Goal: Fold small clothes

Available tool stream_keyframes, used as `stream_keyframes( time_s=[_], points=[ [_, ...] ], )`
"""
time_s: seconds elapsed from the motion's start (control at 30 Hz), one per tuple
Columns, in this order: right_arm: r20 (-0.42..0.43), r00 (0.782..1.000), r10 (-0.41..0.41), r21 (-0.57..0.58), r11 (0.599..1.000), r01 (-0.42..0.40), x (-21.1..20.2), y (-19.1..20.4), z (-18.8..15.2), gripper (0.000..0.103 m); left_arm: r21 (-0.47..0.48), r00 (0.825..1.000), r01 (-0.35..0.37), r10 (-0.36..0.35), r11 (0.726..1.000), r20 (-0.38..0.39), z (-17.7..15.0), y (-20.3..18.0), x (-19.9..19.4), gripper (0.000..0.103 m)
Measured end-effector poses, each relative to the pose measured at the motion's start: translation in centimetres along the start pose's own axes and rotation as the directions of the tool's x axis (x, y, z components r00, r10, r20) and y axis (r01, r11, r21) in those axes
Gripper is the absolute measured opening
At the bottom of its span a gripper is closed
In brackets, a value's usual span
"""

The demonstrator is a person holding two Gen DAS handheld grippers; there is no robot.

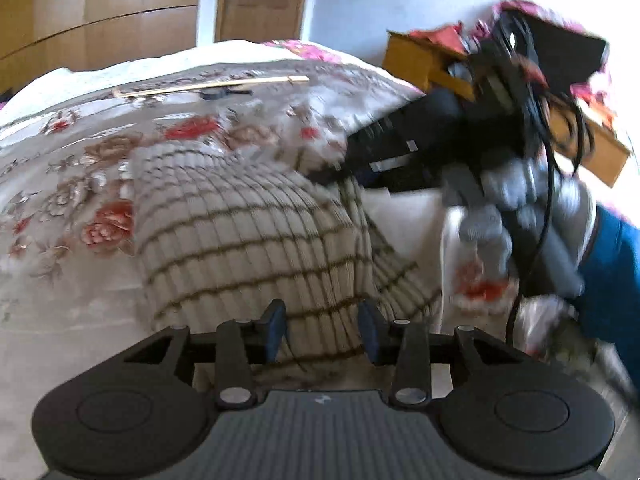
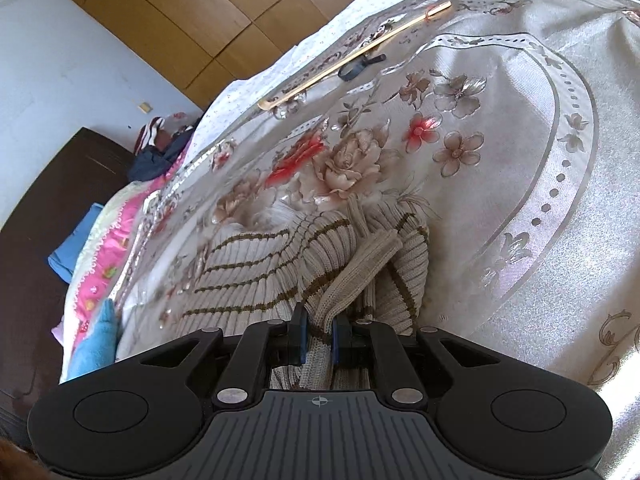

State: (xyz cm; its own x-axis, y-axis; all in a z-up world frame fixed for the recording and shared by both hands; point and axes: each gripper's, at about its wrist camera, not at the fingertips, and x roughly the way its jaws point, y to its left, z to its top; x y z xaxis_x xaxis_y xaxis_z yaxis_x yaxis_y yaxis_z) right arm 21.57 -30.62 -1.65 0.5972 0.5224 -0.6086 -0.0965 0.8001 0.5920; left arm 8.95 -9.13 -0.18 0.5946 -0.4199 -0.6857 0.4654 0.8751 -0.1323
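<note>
Bed [image 2: 520, 128] carrying striped sweater [image 1: 248, 220] near front edge. Right gripper [image 2: 319, 338] pinching bunched knit; left gripper [image 1: 323, 330] hanging part-open, gripping nothing. Sweater handling soft, floppy, light; better taking hem or shoulder seams.

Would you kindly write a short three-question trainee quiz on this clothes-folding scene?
1. True or false: the right gripper is clamped on the striped ribbed sweater.
2. What do the left gripper's jaws hold? A) the sweater B) nothing C) the bamboo stick
3. What pattern covers the bedspread?

Key: 1 true; 2 B, its pads stand apart over the sweater; 3 flowers.
</note>
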Motion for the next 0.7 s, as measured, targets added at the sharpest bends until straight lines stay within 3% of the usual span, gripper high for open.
stream_keyframes(
  time_s=[0.1,0.4,0.57,0.63,0.7],
  points=[
    [0.004,1.000,-0.005,-0.006,1.000,0.005,-0.1,0.2,0.2,0.011,0.051,1.000,-0.015,0.016,0.999,-0.018,0.2,-1.1,0.8,0.050],
    [0.073,0.997,0.020,-0.068,0.998,-0.015,-0.9,2.4,3.9,0.010,0.009,0.995,0.092,-0.092,0.996,0.028,3.6,-2.5,1.1,0.041],
    [0.002,0.999,-0.041,-0.094,0.995,0.041,1.0,1.8,3.5,0.011,0.012,0.995,0.095,-0.095,0.995,-0.039,2.7,-3.3,3.0,0.041],
    [-0.005,0.996,-0.088,-0.068,0.994,0.087,1.3,0.8,2.9,0.017,-0.001,0.992,0.107,-0.106,0.994,-0.064,2.0,-3.0,2.9,0.041],
    [0.003,0.997,-0.082,-0.037,0.996,0.082,0.7,-0.1,2.7,0.021,-0.017,0.990,0.123,-0.123,0.992,-0.066,1.6,-2.4,1.9,0.041]
  ],
)
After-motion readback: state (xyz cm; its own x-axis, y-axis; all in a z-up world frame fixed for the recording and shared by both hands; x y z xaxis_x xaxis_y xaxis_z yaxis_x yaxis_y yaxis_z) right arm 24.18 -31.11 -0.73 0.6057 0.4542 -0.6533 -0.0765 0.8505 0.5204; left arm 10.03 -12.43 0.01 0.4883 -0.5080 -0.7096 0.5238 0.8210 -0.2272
